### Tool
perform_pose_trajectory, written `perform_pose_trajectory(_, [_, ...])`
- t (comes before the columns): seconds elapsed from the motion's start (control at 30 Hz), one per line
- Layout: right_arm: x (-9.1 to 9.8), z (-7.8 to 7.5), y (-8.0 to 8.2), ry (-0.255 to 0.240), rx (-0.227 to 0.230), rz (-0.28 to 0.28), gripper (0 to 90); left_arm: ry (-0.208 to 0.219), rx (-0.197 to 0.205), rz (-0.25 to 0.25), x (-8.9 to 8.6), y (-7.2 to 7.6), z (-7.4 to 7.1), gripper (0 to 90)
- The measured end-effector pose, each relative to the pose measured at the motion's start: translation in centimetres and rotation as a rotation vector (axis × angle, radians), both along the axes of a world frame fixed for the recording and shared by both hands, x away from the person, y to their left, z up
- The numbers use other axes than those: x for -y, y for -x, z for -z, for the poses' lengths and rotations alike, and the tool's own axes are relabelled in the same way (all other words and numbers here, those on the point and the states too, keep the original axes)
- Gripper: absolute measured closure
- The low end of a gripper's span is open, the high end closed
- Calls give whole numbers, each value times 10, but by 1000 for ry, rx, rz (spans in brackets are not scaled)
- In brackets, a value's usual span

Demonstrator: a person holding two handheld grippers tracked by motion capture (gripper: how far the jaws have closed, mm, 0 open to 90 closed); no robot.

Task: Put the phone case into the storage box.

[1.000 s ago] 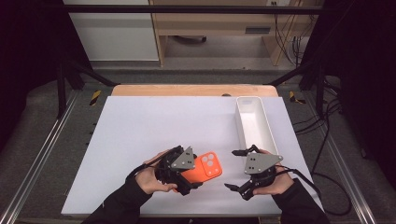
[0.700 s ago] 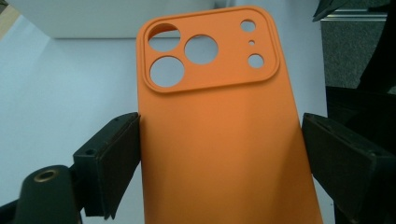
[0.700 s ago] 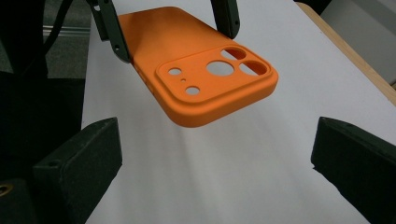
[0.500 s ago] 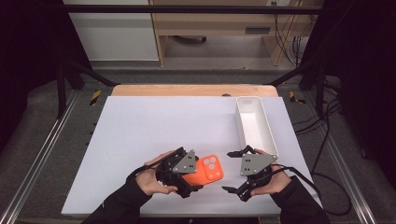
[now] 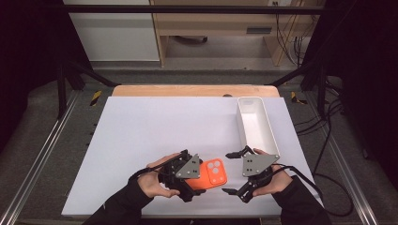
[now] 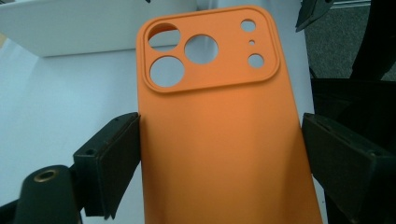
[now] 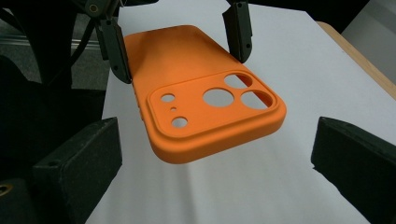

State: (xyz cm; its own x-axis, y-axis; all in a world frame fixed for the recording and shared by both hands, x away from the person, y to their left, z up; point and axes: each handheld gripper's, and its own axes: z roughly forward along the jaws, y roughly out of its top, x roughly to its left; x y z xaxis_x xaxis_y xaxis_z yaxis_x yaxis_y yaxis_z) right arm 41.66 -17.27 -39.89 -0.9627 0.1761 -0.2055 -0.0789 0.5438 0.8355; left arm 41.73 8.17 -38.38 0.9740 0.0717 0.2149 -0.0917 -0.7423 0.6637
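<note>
Orange phone case [image 5: 212, 174] held in the left gripper [image 5: 195, 180], clamped across its two long sides, back face up, camera cutouts at the far end away from that gripper. In the left gripper view the case [image 6: 219, 130] sits between both jaws, left jaw touching its edge, right jaw at or just off the other edge, hard to tell a gap. Case lifted off the tabletop [image 5: 155, 126], shadow under it in the right gripper view. Cutout end of the case [image 7: 205, 112] sticks out free, rounded corners and raised camera rim unobstructed.

Right gripper [image 5: 234, 173] spread wide, holding nothing, jaws pointing at the cutout end of the case. In the right gripper view its two jaws stand either side of the case end, well outside both case edges, clear room on each side, case end not yet between them. Left gripper [image 7: 180, 39] visible farther off there, gripping the case's far half.

White tray [image 5: 257, 126], long and narrow, lies beyond the right gripper, its near end just beside that gripper's top plate, apart from the case. White tabletop bare ahead of the left gripper and out to its left side. Near tabletop edge close under both hands. Wooden edge strip [image 5: 192, 90] at the far side beyond the white sheet.
</note>
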Motion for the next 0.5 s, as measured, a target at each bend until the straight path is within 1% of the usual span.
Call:
perform_pose_trajectory(0.1, [0, 0, -1, -4, -3, -10, 23, -3, -1, 9, 3, 1, -1, 135])
perform_pose_trajectory(0.3, [-1, 2, -1, -2, 0, -27, 22, 2, 9, 27, 8, 3, -5, 134])
perform_pose_trajectory(0.5, [-1, 2, -3, -22, 6, -49, 22, 2, 16, 40, 12, 5, -6, 135])
